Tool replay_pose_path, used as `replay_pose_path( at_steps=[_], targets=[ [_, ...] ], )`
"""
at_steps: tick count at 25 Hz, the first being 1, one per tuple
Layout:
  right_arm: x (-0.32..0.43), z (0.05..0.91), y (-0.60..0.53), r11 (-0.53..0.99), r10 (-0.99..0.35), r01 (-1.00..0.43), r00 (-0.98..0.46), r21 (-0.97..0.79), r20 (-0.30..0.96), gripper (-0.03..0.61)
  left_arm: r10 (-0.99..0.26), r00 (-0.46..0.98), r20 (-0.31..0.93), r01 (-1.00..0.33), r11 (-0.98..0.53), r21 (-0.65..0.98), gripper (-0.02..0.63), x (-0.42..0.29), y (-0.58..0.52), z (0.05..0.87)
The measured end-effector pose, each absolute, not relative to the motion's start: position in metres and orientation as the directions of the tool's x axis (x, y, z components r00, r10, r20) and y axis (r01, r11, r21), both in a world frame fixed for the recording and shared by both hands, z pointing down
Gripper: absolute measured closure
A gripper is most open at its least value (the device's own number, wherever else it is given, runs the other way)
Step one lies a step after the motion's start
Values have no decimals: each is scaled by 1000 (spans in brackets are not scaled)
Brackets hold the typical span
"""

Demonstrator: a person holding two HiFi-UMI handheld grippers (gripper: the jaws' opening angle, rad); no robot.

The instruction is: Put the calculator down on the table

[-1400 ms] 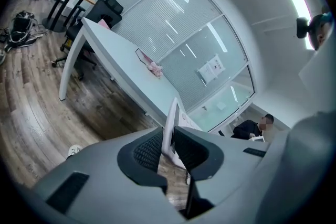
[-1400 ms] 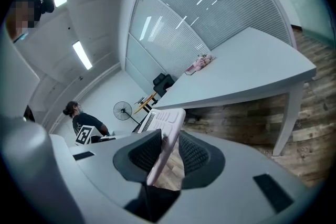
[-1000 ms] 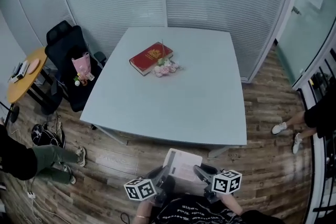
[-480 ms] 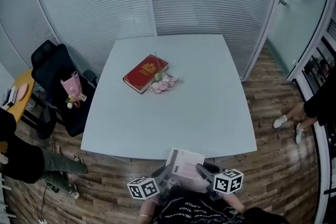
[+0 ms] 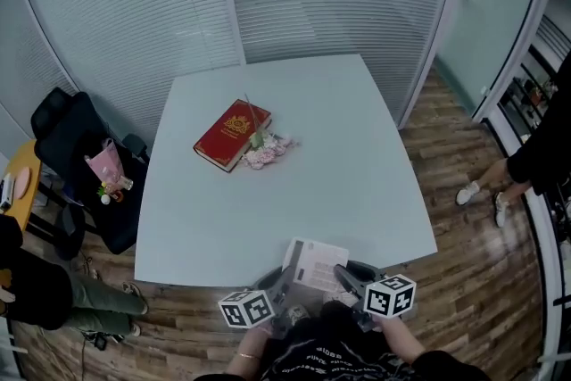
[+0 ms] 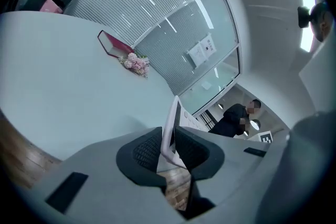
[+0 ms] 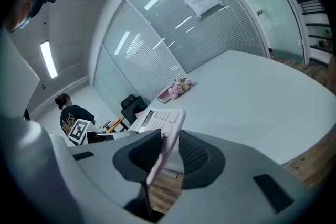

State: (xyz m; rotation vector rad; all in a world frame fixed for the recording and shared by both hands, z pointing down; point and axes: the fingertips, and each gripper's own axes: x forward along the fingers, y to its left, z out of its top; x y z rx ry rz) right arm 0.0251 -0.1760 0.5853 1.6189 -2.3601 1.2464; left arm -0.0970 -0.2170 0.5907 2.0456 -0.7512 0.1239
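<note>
A white calculator [image 5: 314,266] hangs over the near edge of the pale table [image 5: 268,201], held from both sides. My left gripper [image 5: 284,283] is shut on its left edge. In the left gripper view the calculator [image 6: 171,124] stands edge-on between the pads of that gripper [image 6: 167,150]. My right gripper [image 5: 344,278] is shut on its right edge. In the right gripper view the keys of the calculator [image 7: 159,119] face up past the right gripper [image 7: 165,153].
A red book [image 5: 230,133] and a small pink bouquet [image 5: 264,149] lie mid-table. A black chair [image 5: 78,158] with a pink bag stands at the left. People stand at the lower left [image 5: 36,290] and at the right [image 5: 535,158]. Glass walls with blinds close the back.
Both grippers and the calculator have moved forward, from over the wooden floor to over the table's near edge. The table now sits closer in the head view.
</note>
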Motion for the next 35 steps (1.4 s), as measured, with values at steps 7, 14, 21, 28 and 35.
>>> replay_pose_path(
  at_steps=[7, 14, 21, 28, 35],
  targets=[
    [55, 569, -207, 113, -806, -803, -419, -585, 418, 465, -454, 820, 350, -544, -426, 723, 528, -65, -253, 574],
    [85, 563, -243, 119, -815, -836, -391, -536, 428, 462, -452, 821, 349, -544, -430, 720, 525, -37, -289, 569],
    [125, 567, -284, 108, -807, -860, -369, -499, 462, 457, -437, 820, 368, -552, -441, 708, 524, 2, -331, 574],
    [166, 578, -333, 86, -795, -854, -369, -513, 481, 454, -413, 814, 407, -575, -478, 665, 526, 42, -376, 572],
    [197, 588, -376, 38, -786, -831, -368, -555, 496, 456, -387, 813, 435, -578, -459, 674, 525, 77, -418, 588]
  ],
)
